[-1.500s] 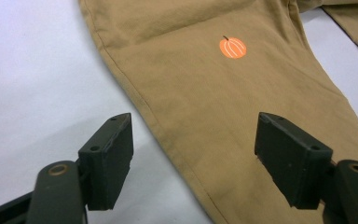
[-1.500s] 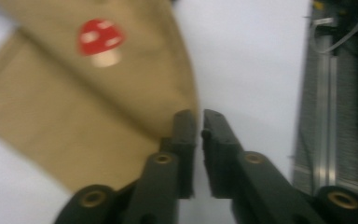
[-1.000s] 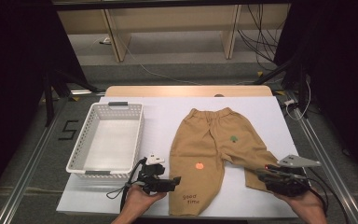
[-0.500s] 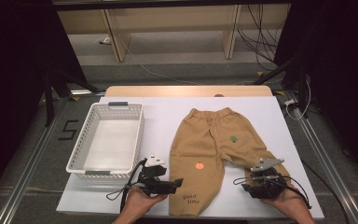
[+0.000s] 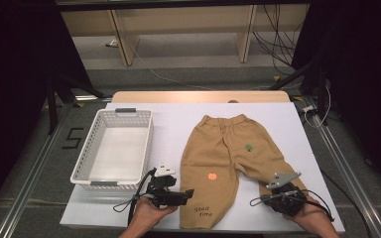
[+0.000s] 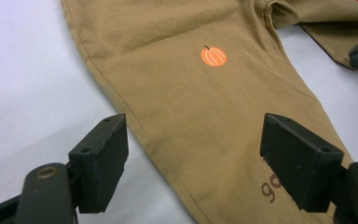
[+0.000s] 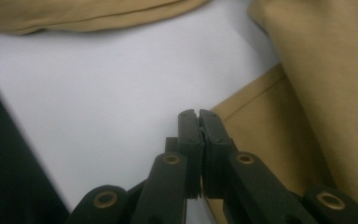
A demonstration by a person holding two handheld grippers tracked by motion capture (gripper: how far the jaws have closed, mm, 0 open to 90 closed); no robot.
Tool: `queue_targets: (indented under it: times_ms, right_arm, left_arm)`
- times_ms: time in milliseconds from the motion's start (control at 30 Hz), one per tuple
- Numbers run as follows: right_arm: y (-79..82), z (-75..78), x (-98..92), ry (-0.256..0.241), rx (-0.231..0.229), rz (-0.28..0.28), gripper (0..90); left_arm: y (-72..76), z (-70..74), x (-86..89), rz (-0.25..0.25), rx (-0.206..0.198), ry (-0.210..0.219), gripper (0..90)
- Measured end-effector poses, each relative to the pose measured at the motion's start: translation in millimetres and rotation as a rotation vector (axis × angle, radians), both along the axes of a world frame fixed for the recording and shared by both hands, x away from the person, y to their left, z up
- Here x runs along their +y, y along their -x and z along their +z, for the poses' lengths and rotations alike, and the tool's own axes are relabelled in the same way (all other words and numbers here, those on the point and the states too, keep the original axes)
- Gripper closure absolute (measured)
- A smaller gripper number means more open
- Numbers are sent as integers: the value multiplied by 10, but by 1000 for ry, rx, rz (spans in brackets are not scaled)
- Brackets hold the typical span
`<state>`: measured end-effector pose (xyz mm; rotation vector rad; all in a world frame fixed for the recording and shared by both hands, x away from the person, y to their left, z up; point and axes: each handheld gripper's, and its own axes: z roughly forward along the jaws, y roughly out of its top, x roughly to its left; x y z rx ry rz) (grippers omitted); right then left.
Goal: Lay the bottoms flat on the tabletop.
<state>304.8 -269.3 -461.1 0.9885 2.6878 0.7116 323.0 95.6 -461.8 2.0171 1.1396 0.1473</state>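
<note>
Table: white sheet-covered table [image 5: 278,124], tan cotton trousers [image 5: 228,153] spread flat for folding.
Left claw [image 6: 193,158]: spread, straddling one leg's edge.
Right claw [image 7: 199,122]: pressed together, empty, at other hem.

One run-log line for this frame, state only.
left claw: open, straddling trousers leg edge near pumpkin patch | right claw: shut at other leg's hem, grip unconfirmed | basket: empty
</note>
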Motion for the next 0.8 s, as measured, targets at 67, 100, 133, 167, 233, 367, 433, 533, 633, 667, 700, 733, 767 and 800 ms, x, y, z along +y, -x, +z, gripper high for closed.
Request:
queue_targets:
  times_ms: [67,100,133,167,233,367,433,533,633,667,700,733,767,800]
  right_arm:
    - [57,29,8,-14,16,45,889]
    - [92,47,7,-25,25,68,889]
    - [123,69,7,-35,30,79,889]
    - [156,96,7,-46,44,82,888]
    - [193,129,-17,-65,35,101,887]
    - [223,181,-54,-103,24,88,865]
    - [189,189,-80,-124,2,53,764]
    - [134,201,-92,-145,-22,-12,629]
    - [65,184,-33,-113,-66,-85,572]
    - [36,174,-10,-110,-68,-92,527]
    - [5,164,12,-120,-65,-96,531]
    - [-21,152,40,-122,-67,-100,530]
    - [-46,136,69,-116,-71,-105,531]
    - [-70,118,97,-100,-67,-108,534]
  left_arm:
    - [0,-2,0,1,1,-1,233]
    - [1,-2,-1,0,0,-1,233]
    - [2,-1,-1,-1,0,-2,233]
    - [3,-1,-2,0,0,-1,233]
    - [3,-2,-4,0,0,-2,233]
    - [3,-1,-3,1,-1,-2,233]
    - [2,-1,-2,1,-1,-3,233]
    - [4,-3,-5,0,-2,-3,233]
    - [3,-8,-11,-1,-1,-5,233]
    - [4,-9,-12,-2,-1,-7,234]
    - [6,-9,-13,-2,-2,-7,234]
    - [6,-9,-14,-2,-3,-7,234]
    - [5,-8,-14,-2,-3,-6,233]
    - [3,-8,-13,-2,-2,-6,234]
